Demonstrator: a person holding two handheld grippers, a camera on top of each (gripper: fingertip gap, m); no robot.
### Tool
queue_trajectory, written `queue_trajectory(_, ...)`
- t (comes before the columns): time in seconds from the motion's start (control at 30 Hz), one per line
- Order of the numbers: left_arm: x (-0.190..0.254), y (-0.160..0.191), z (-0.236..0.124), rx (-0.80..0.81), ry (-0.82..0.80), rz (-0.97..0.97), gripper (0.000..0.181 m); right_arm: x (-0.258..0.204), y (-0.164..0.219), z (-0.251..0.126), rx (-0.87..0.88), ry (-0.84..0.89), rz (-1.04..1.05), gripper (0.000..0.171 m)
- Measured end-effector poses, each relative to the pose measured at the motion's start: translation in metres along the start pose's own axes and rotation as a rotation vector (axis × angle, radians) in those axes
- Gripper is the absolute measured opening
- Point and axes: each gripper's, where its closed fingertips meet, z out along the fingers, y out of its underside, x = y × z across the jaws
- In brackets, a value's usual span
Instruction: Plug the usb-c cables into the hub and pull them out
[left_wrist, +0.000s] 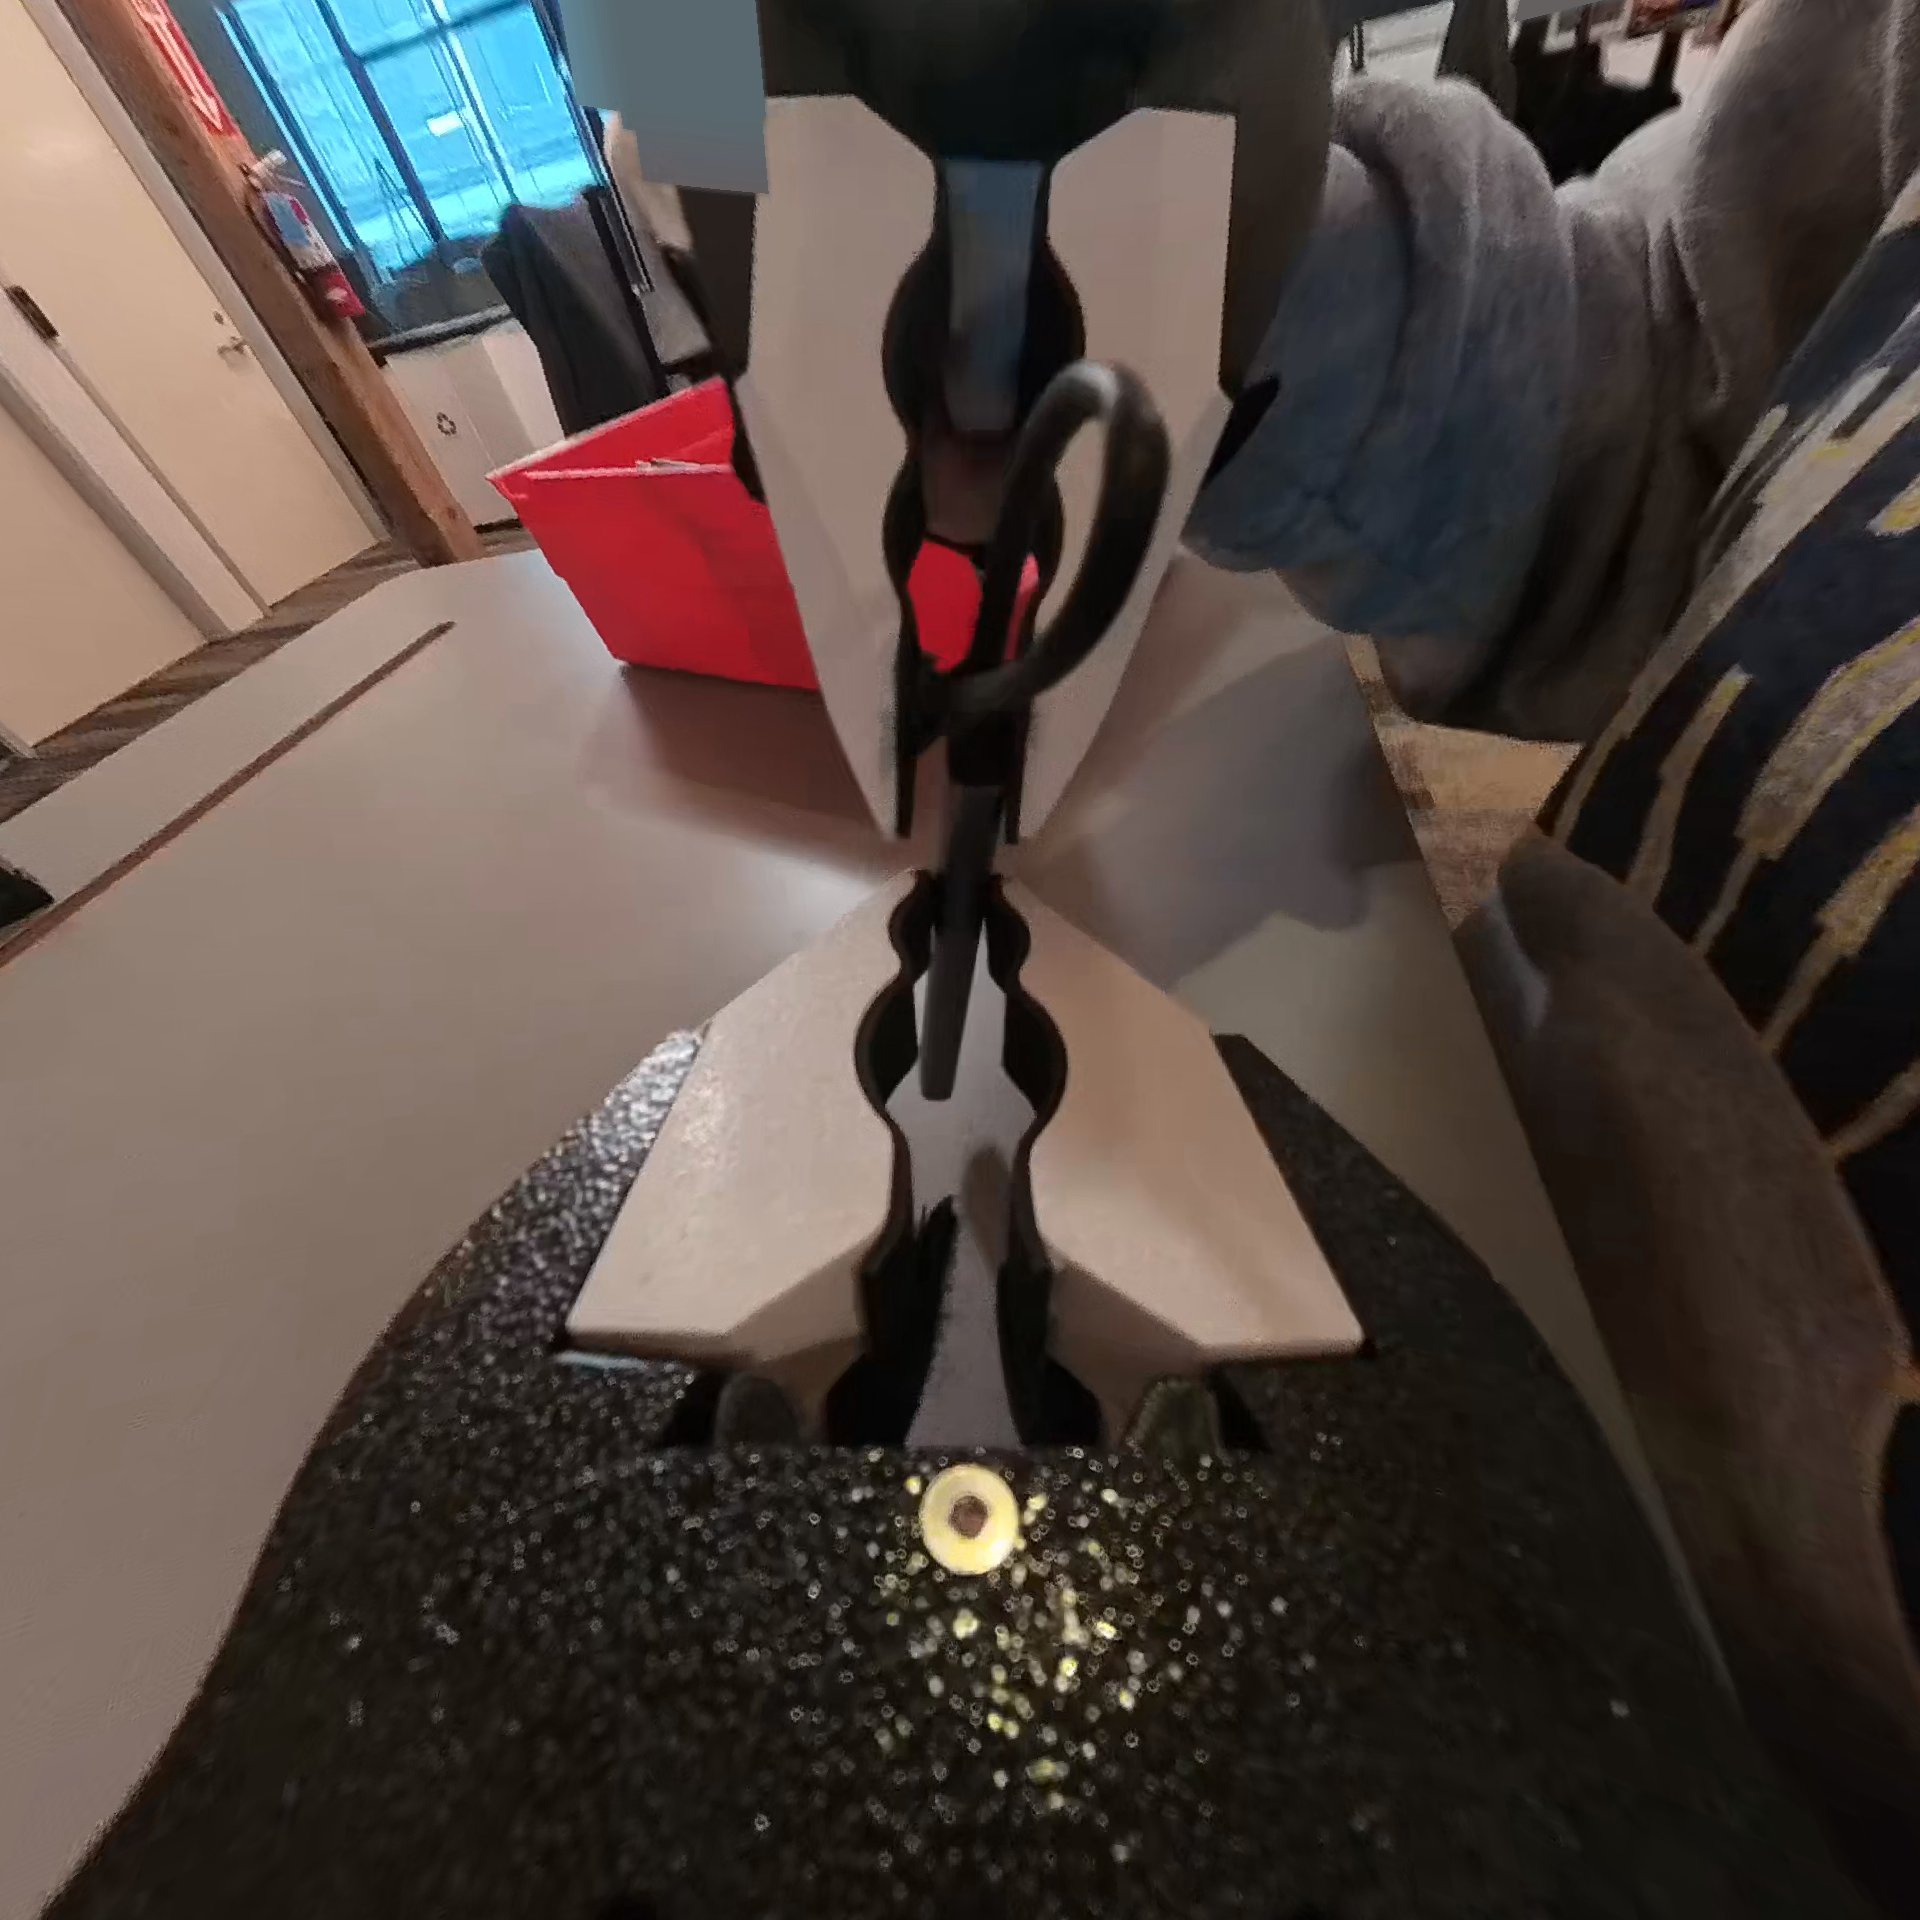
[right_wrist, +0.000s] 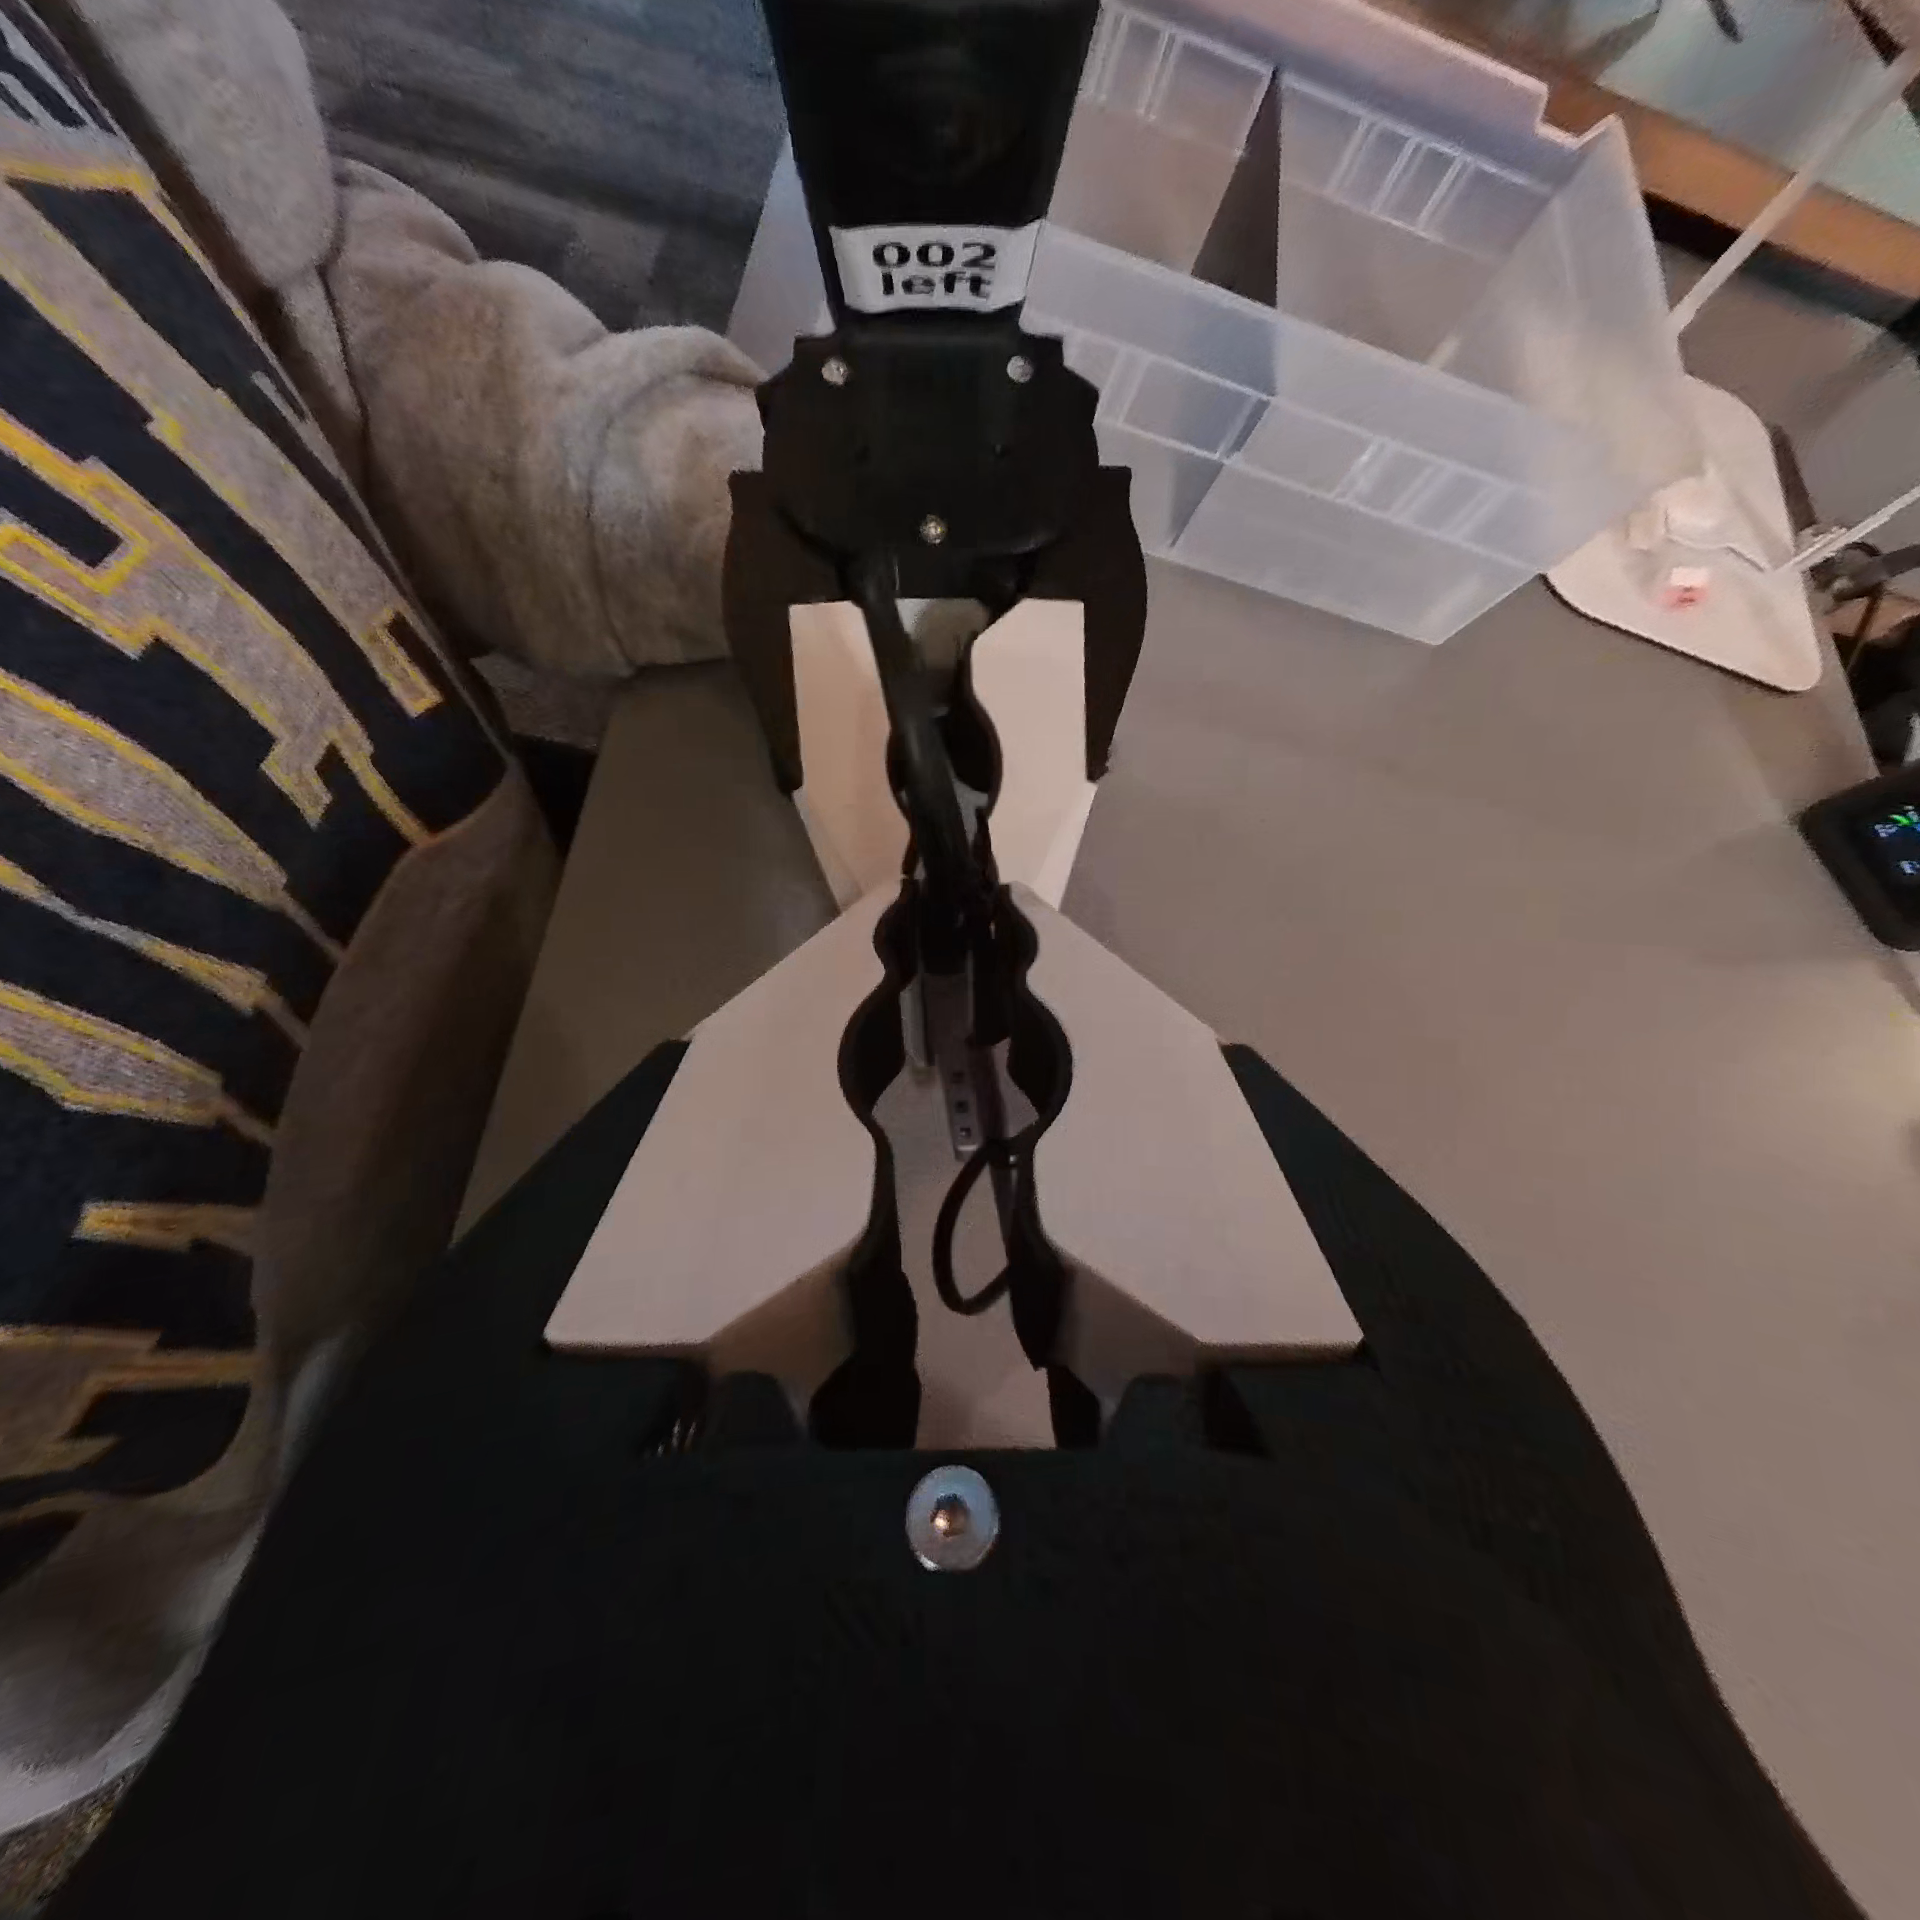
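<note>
The left claw (left_wrist: 961, 883) is clamped on a black usb-c cable (left_wrist: 951, 997); the right claw (right_wrist: 951, 914) is clamped on the grey hub (right_wrist: 961, 1070), both above the table (right_wrist: 1403, 935). Keep plug and port collinear, push straight, no twisting.

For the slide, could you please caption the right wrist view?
Right gripper holds the hub tip to tip with the left gripper and its cable, above a grey table.

a slim grey hub (right_wrist: 961, 1081) is held upright above the table, and a looping black cable (left_wrist: 1081, 540) is seen at its end.
</note>
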Motion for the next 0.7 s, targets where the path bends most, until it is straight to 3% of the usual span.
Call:
queue_trajectory(0.13, -0.01, -0.017, -0.009, 0.115, -0.033, -0.052, 0.021, 0.016, -0.005, -0.037, 0.032, 0.107, -0.013, 0.012)
queue_trajectory(0.27, -0.029, -0.021, -0.02, 0.164, -0.132, -0.102, 0.031, 0.084, 0.015, -0.147, -0.024, 0.511, 0.011, 0.011)
queue_trajectory(0.33, -0.036, -0.021, -0.022, 0.17, -0.16, -0.12, 0.03, 0.124, 0.054, -0.217, -0.134, 0.732, 0.109, 0.011)
queue_trajectory(0.4, -0.038, -0.019, -0.022, 0.161, -0.168, -0.14, 0.029, 0.147, 0.117, -0.274, -0.336, 0.857, 0.262, 0.011)
queue_trajectory(0.53, -0.044, -0.013, -0.023, 0.125, -0.207, -0.147, 0.029, 0.147, 0.214, -0.311, -0.605, 0.794, 0.518, 0.012)
queue_trajectory(0.7, -0.043, -0.017, -0.027, 0.148, -0.217, -0.106, 0.009, 0.126, 0.27, -0.298, -0.741, 0.625, 0.667, 0.013)
